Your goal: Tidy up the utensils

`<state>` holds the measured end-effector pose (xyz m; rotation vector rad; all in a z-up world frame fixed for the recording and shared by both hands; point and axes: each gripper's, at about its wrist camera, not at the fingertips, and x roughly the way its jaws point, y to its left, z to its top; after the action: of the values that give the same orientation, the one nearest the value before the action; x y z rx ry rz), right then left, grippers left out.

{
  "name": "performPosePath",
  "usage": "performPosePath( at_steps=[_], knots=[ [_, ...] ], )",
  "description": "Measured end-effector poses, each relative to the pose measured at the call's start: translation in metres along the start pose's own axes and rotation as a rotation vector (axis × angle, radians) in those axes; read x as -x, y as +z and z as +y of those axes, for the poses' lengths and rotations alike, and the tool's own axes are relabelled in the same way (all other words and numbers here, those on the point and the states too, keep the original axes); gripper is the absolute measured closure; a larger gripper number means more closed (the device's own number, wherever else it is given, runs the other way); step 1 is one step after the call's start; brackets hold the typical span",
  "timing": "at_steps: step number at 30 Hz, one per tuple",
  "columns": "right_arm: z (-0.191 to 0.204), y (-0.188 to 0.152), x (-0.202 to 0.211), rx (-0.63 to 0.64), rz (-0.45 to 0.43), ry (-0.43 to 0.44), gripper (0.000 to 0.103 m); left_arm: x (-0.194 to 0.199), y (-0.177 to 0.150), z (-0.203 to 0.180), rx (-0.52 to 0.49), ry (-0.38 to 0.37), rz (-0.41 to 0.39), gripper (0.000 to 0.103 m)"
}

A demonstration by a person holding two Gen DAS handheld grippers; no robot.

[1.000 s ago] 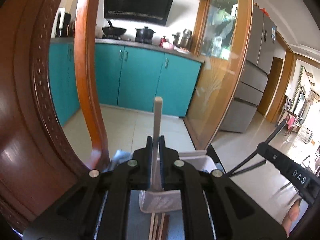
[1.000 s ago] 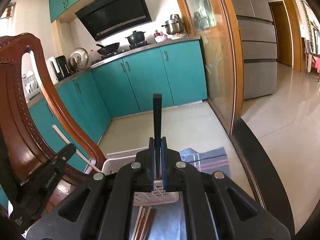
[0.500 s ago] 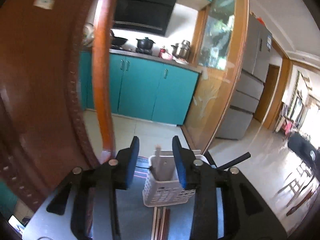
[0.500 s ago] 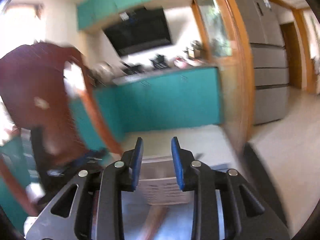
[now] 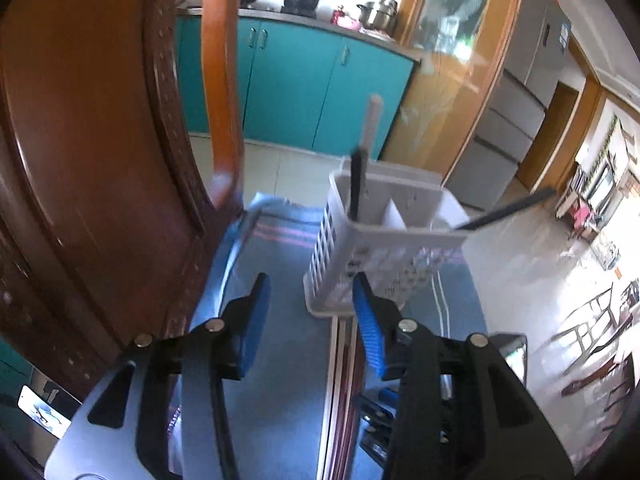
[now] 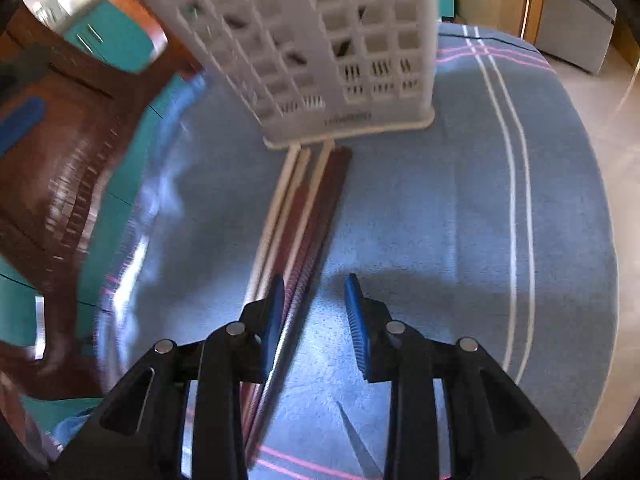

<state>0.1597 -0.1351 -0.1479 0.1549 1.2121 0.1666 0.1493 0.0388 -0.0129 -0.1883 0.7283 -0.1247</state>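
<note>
In the left wrist view, the left tool (image 5: 310,314) has its blue-padded fingers spread wide and grips nothing. Just ahead of it a white perforated plastic utensil caddy (image 5: 380,248) stands on a blue cloth with pink and white stripes (image 5: 280,360) that covers the bench. A black stick-shaped utensil (image 5: 356,184) stands upright in the caddy's left compartment, with a pale beige one (image 5: 371,124) rising behind it. Another thin black utensil (image 5: 508,210) leans out over the caddy's right rim. A bundle of pale and dark brown chopsticks (image 5: 340,364) lies flat on the cloth, running from the caddy's base toward the camera between the fingers. A carved brown wooden chair back (image 5: 100,160) fills the left side.

In the right wrist view, the right tool (image 6: 314,312) is also spread apart and holds nothing, pointed down at the striped cloth (image 6: 440,220). The chopstick bundle (image 6: 304,216) starts at the foot of the caddy (image 6: 332,52) and passes just beside the left finger (image 6: 274,312); whether they touch cannot be told. The chair (image 6: 60,152) is blurred at left.
</note>
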Motion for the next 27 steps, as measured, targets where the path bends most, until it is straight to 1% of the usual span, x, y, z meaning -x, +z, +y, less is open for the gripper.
performPosePath(
  at_steps=[2,4,5,6,7,8,11,14,15,17,19,21,24,26,27],
  knots=[
    [0.012,0.0,-0.001,0.038,-0.015,-0.056,0.072,-0.006,-0.004,-0.002,-0.022,0.009,0.025,0.057],
    [0.015,0.0,0.0,0.035,-0.01,-0.066,0.074,-0.01,-0.007,-0.001,-0.034,0.016,0.045,0.057],
    [0.015,0.0,0.0,0.031,0.002,-0.051,0.077,-0.011,-0.008,0.0,-0.035,0.021,0.048,0.057],
    [0.014,0.001,0.001,0.024,0.024,-0.014,0.085,-0.012,-0.009,0.002,-0.035,0.031,0.054,0.057],
    [0.01,0.002,0.0,0.017,0.034,-0.007,0.095,-0.013,-0.009,0.003,-0.033,0.037,0.061,0.055],
    [0.007,0.002,0.002,0.011,0.042,-0.007,0.096,-0.015,-0.01,0.005,-0.029,0.043,0.07,0.055],
    [-0.004,0.005,0.006,-0.009,0.046,-0.001,0.096,-0.022,-0.011,0.01,-0.016,0.049,0.097,0.055],
    [-0.018,0.004,0.012,-0.016,0.047,-0.042,0.096,-0.027,-0.014,0.014,-0.01,0.055,0.119,0.054],
    [-0.021,0.004,0.015,-0.019,0.045,-0.054,0.096,-0.029,-0.016,0.015,-0.012,0.058,0.126,0.051],
    [-0.026,0.005,0.021,-0.018,0.015,-0.089,0.096,-0.034,-0.018,0.015,-0.018,0.062,0.148,0.049],
    [-0.03,0.005,0.026,-0.01,-0.013,-0.099,0.094,-0.043,-0.022,0.013,-0.021,0.056,0.186,0.049],
    [-0.034,0.005,0.027,-0.01,-0.011,-0.107,0.09,-0.053,-0.028,0.012,-0.022,0.049,0.224,0.049],
    [-0.039,0.001,0.026,-0.02,0.004,-0.112,0.089,-0.075,-0.041,0.007,-0.027,0.044,0.297,0.049],
    [-0.046,0.0,0.022,-0.038,0.023,-0.1,0.089,-0.086,-0.051,0.003,-0.052,0.066,0.318,0.049],
    [-0.05,0.0,0.024,-0.051,0.019,-0.091,0.088,-0.092,-0.058,0.001,-0.068,0.092,0.33,0.049]
  ],
)
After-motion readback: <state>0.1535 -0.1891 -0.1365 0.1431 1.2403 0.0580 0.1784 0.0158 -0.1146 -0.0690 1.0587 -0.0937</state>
